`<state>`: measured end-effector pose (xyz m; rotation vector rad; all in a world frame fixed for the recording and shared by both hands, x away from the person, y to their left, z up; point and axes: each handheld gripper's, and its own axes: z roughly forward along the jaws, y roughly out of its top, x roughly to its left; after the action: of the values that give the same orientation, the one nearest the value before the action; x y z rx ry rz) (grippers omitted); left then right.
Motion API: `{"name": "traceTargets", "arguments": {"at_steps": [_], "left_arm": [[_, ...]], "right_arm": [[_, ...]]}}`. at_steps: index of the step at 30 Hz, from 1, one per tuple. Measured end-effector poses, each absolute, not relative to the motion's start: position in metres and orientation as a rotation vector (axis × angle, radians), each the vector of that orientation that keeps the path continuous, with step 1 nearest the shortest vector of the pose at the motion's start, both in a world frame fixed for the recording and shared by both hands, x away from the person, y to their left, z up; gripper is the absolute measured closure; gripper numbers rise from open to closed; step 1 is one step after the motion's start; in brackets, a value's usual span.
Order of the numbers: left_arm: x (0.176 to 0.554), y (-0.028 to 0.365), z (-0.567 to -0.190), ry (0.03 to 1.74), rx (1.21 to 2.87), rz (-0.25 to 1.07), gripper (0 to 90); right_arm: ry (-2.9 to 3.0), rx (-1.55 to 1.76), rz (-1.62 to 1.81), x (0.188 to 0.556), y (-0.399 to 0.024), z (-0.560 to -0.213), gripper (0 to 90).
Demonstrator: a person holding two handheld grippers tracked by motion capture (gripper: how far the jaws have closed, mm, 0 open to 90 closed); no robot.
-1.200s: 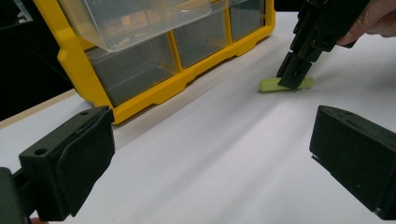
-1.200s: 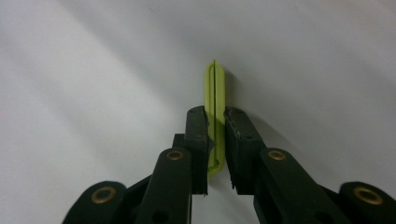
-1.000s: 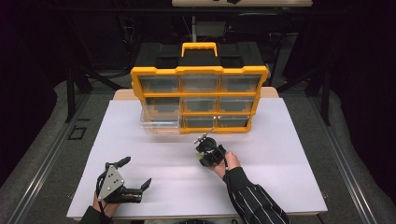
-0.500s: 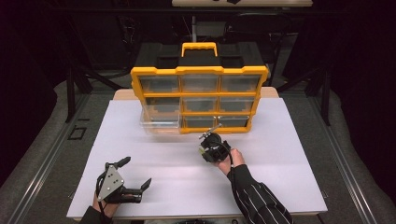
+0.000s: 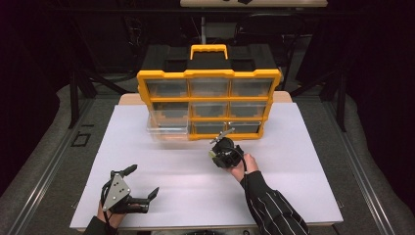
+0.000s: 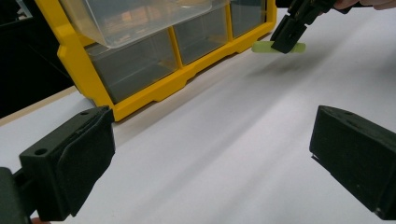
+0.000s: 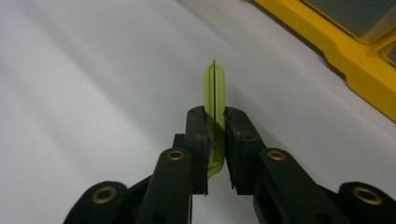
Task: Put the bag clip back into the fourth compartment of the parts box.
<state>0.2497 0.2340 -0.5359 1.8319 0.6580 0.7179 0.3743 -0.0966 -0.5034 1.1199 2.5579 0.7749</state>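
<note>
A yellow parts organizer (image 5: 209, 104) with clear drawers stands upright at the back of the white table (image 5: 274, 196). One clear drawer (image 5: 168, 126) at its lower left is pulled out. My right gripper (image 5: 213, 152) hovers just in front of the organizer's bottom row, shut on a thin pale-green plastic piece (image 7: 214, 95). That green piece (image 6: 262, 46) sticks out of the right gripper's jaws (image 6: 288, 33) in the left gripper view. My left gripper (image 5: 142, 181) rests near the table's front left, open, with nothing between its pads (image 6: 77, 163).
The pulled-out drawer (image 6: 135, 18) overhangs the table in front of the organizer's yellow frame (image 6: 154, 91). Black drapes and dark frame legs surround the table. Bare white tabletop lies between the two grippers.
My right gripper, holding the green piece, has shifted slightly right and toward the organizer. The left gripper has stayed put.
</note>
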Motion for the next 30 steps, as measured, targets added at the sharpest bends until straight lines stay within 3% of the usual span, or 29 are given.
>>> {"name": "traceTargets", "arguments": {"at_steps": [30], "left_arm": [[0.248,0.234,-0.536,0.654,1.837,0.726,0.4]], "right_arm": [[2.507,1.033,0.85,0.37,-0.093,-0.48,80.4]]}}
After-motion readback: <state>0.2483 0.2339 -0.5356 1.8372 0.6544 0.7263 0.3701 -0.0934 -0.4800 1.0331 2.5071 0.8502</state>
